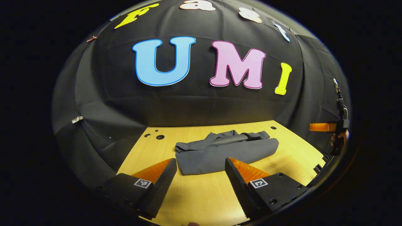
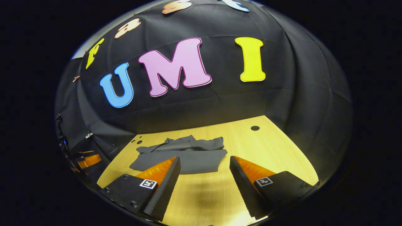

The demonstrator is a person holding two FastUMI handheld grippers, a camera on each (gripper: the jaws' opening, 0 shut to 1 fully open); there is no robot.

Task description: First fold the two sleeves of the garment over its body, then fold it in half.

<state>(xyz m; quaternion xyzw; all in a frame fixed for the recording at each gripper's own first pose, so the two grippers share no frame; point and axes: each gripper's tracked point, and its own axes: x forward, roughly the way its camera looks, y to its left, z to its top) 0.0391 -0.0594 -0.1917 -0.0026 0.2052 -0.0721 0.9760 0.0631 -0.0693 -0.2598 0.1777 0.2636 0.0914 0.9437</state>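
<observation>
1. One garment [image 1: 220, 153], dark grey, lies folded into a compact flat bundle on the wooden bench [image 1: 201, 194], toward the far half of the bench near the black cloth wall.
2. Left gripper view: left gripper [image 1: 201, 164] hovers above the bench, jaws spread wide apart, holding nothing. The garment sits just beyond the fingertips, its near edge seen in the gap between the jaws; not touching either finger as far as can be told.
3. Right gripper view: right gripper [image 2: 204, 161] also has jaws wide apart and empty. The garment [image 2: 185, 155] lies ahead and to the left in this view; its near edge passes behind the left fingertip, and the right finger has only bare bench [image 2: 267, 147] beyond it.
4. Garment top shows bunched, wrinkled folds along the far side; the nearer layer is smooth and flat. Sleeves cannot be told apart in the bundle.
5. Counts: one garment, two grippers, two fingers on each, one square marker tag on each finger block.
6. Bench has several small round dark holes: a few near the far left corner [image 1: 160, 137], one near the far right [image 2: 255, 128].
7. At the right edge of the left gripper view, a hand [image 1: 340, 135] holds the other gripper, well apart from the garment.
</observation>
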